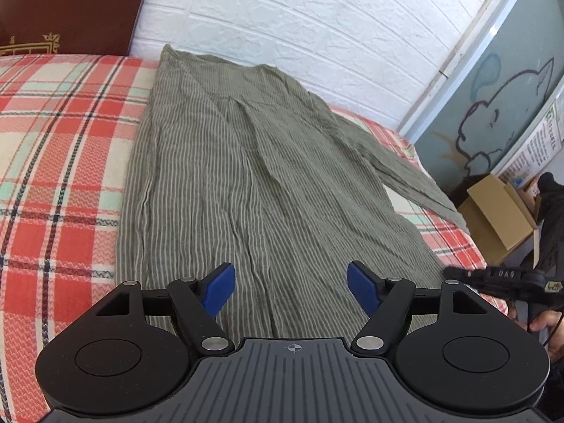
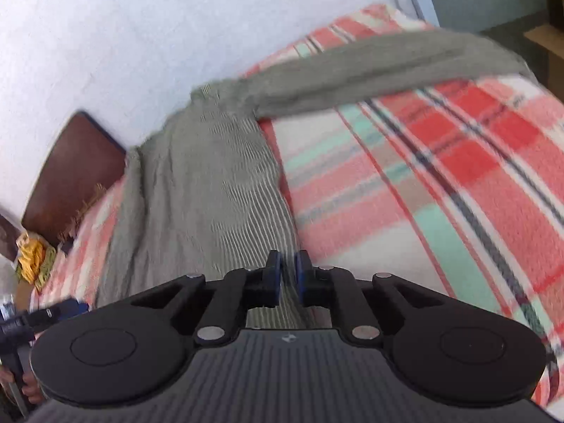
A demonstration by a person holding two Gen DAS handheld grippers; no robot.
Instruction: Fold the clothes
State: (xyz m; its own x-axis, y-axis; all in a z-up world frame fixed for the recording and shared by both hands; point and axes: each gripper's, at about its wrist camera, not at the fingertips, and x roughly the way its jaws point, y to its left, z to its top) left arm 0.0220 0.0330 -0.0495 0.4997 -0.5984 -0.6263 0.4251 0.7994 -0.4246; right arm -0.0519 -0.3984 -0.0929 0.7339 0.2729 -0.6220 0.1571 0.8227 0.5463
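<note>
A green, white-striped long-sleeved garment (image 1: 246,162) lies flat on a red plaid blanket (image 1: 53,141), its length running away from me. One sleeve (image 1: 405,169) stretches out to the right, toward the bed's edge. My left gripper (image 1: 290,289) hovers over the near hem, open, with its blue pads wide apart and nothing between them. In the blurred right wrist view the garment (image 2: 197,183) runs up the left and the sleeve (image 2: 387,67) crosses the top. My right gripper (image 2: 289,275) sits at the garment's near right edge, its pads a narrow gap apart, striped cloth showing in the gap.
A white brick wall (image 1: 317,17) backs the bed, with a dark brown headboard (image 1: 70,7) at the left. Past the bed's right edge stands an open cardboard box (image 1: 497,211). A person's hand (image 1: 543,324) shows at the right. Yellow-green cloth (image 2: 31,261) lies beside the bed.
</note>
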